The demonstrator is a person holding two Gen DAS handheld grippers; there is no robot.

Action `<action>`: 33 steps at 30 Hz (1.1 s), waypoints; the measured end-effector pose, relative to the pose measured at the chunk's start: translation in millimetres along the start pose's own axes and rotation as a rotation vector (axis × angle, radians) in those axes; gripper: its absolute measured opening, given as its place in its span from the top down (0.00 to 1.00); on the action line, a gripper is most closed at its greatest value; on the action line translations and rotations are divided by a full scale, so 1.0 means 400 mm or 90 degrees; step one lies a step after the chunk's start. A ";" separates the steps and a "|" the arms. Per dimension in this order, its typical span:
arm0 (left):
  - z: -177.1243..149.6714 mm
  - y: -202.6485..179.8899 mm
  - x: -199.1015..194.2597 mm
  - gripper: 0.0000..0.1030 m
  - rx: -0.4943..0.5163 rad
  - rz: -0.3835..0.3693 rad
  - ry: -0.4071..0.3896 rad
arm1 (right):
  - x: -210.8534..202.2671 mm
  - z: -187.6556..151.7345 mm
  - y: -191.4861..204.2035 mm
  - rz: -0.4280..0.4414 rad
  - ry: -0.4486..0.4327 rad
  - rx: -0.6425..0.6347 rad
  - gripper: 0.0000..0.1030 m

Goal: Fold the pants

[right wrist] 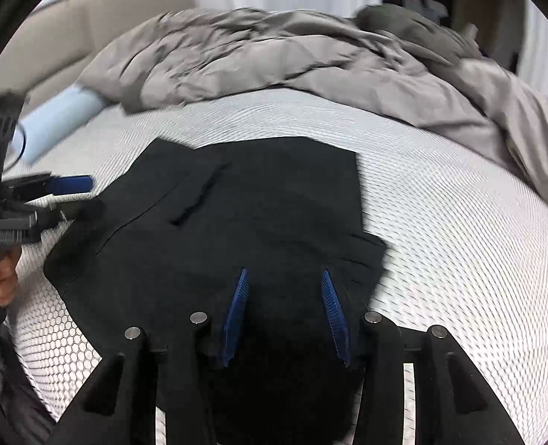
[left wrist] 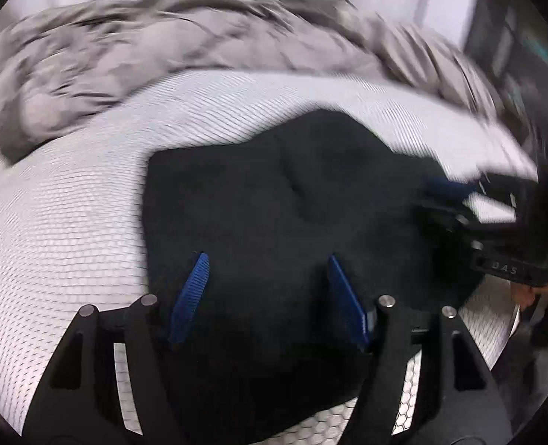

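A bed fills both wrist views. At ten o'clock in the left wrist view lies a crumpled grey quilted duvet, pushed to the far side of a white mattress cover with a honeycomb weave.

At the centre rests the pair of black fabric pants, already gathered into a compact dark block rather than stretched full length. In the right wrist view its far edge is straight and square-cornered, and its long axis appears to run from eight o'clock towards one o'clock.

The left gripper, black with blue ribbed pads, hovers over the near part of the cloth at six o'clock. Its jaws stand well apart and no fabric is visibly pinched between them.

To the right, the right gripper points down at the near right portion of the pants. Its jaws stand narrower but also apart, with nothing visibly clamped.

Each view shows the other gripper at the pants' side edge. Both sit about equally close to the cloth, so the next fold likely starts from the near edge, lifted towards twelve o'clock.
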State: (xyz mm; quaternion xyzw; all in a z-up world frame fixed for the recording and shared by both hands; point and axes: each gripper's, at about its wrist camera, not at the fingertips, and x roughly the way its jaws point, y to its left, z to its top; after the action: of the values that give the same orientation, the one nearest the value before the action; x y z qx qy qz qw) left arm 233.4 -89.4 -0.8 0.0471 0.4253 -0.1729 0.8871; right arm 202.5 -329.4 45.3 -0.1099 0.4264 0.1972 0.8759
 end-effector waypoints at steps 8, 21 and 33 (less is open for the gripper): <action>-0.096 0.006 -0.037 0.25 0.084 0.010 0.036 | -0.026 -0.072 -0.034 0.025 0.048 -0.037 0.60; -0.128 0.274 -0.033 0.63 -0.240 -0.142 0.076 | 0.004 -0.144 -0.287 0.215 0.065 0.278 0.36; -0.082 0.272 -0.056 0.66 -0.183 -0.052 0.028 | 0.012 -0.117 -0.245 0.131 0.041 0.224 0.52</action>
State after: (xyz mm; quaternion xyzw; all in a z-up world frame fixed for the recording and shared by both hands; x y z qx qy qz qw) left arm 234.0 26.1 -11.4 -0.0939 0.4667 -0.1450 0.8674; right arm 215.3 -433.0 15.1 0.0830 0.4911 0.2046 0.8427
